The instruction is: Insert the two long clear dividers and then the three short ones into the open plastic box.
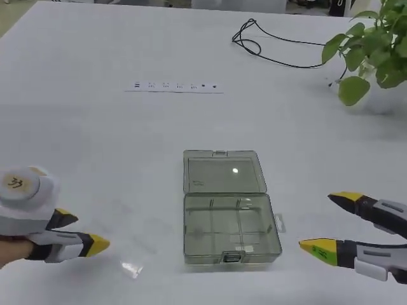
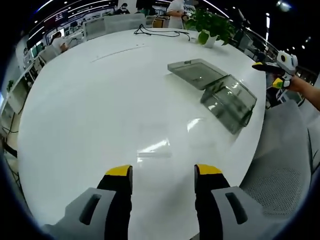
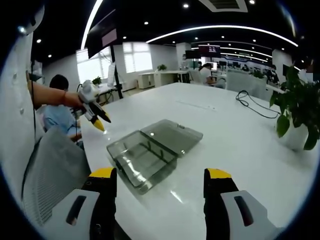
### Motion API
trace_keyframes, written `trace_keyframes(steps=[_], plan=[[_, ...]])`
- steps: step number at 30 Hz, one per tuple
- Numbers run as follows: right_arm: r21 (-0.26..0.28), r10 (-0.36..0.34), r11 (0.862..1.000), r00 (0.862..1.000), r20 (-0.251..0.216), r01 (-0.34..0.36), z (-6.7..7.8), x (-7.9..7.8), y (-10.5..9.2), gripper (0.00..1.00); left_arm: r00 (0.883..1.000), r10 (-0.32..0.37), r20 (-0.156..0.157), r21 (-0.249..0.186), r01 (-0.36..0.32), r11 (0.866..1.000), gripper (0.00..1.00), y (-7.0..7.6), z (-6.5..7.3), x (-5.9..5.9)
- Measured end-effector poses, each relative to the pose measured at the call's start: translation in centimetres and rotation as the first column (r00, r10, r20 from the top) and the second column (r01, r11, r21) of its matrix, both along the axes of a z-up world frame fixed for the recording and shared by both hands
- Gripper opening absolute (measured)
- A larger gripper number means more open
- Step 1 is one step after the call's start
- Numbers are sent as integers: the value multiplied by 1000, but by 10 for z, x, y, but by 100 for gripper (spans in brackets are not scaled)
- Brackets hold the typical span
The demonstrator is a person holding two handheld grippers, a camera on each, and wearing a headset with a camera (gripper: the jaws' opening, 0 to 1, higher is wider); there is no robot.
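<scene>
Left gripper [image 1: 81, 232]: held low at the near left of the white table [image 1: 95, 140]; yellow-tipped jaws spread apart, nothing between them, pointing right.
Right gripper [image 1: 323, 222]: held low at the near right; jaws wide apart and empty, pointing left toward the box.
Smoky clear plastic box [image 1: 232, 238]: between the two grippers and apart from both; open, with its hinged lid [image 1: 224, 173] lying flat on the table behind it.
Inside the box: thin clear partitions stand in it; their number is hard to tell.
Small clear flat piece [image 1: 131, 269]: on the table just ahead of the left gripper, between it and the box.
Farther off: a strip of printed marks [image 1: 175, 87] beyond the lid, a looped black cable [image 1: 273, 54], and a green leafy plant [image 1: 372, 51] at the far right.
</scene>
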State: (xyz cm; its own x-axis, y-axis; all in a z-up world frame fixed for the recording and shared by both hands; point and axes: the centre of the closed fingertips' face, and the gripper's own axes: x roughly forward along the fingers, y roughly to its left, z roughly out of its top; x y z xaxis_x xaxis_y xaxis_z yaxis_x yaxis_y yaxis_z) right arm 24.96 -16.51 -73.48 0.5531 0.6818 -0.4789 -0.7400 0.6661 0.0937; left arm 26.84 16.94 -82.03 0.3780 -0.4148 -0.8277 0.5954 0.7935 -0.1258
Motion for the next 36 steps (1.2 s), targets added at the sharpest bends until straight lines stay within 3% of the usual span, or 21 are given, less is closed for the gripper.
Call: trace_keyframes(steps=[9,17,24,36], plan=[[9,-16,1000,1000,-8,16,-3,-1,-1,71,998,-2,-58,84,7,996,43,3,-17,1],[14,-22,1000,1000,-15,22,-5,-2,-1,71,998,-3,-69,133,12,991,40,5,-24,1],[14,-26,1000,1000,-12,26,-5,0,-1,71,998,-18,-54,204,29,979,35,9,-26,5],[21,-28,999,1000,-14,28,-6,1,1,70,997,23,-77,200,-7,980,32,10,-27,8]])
